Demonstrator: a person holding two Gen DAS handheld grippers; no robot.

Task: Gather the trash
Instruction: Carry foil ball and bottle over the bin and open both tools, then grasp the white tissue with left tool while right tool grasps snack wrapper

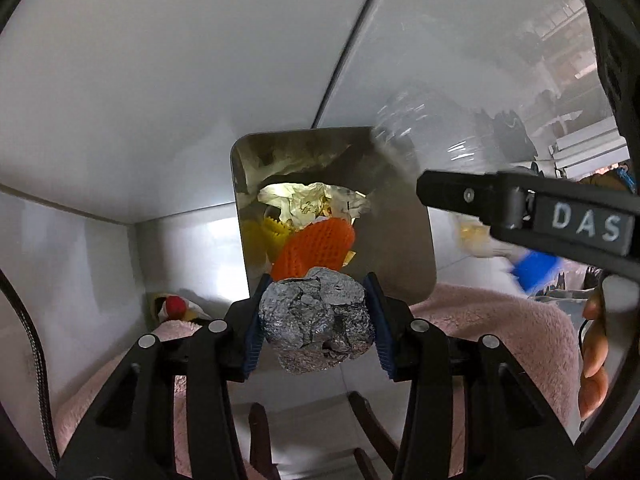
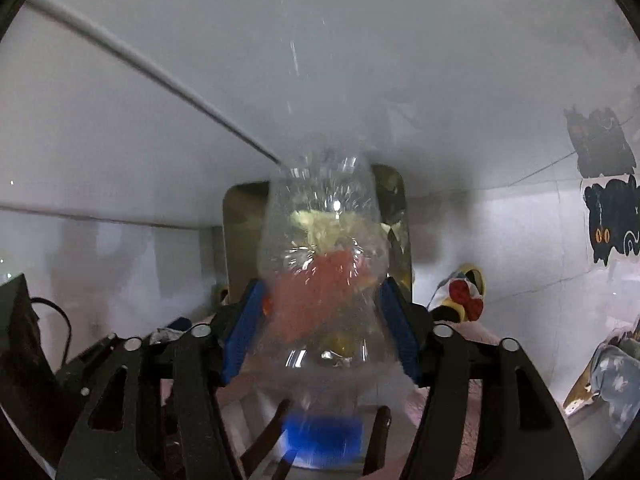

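Observation:
My left gripper (image 1: 316, 318) is shut on a crumpled foil ball (image 1: 316, 320) and holds it in front of the open metal bin (image 1: 404, 248). Inside the bin lie an orange spiky piece (image 1: 318, 248), yellow bits and crumpled paper (image 1: 308, 200). My right gripper (image 2: 322, 330) is shut on a clear plastic bottle (image 2: 324, 248) with a blue cap (image 2: 322, 434), its base pointing at the bin (image 2: 236, 224). The bottle also shows blurred in the left wrist view (image 1: 420, 136), with the right gripper's finger (image 1: 472, 194) across it.
White walls (image 1: 160, 80) stand behind the bin. A pink fluffy blanket (image 1: 500, 320) lies under the grippers. A plush toy with a red bow (image 2: 464, 294) lies beside the bin. Black cat stickers (image 2: 610, 220) hang on the right wall. A dark box (image 2: 16, 320) sits at left.

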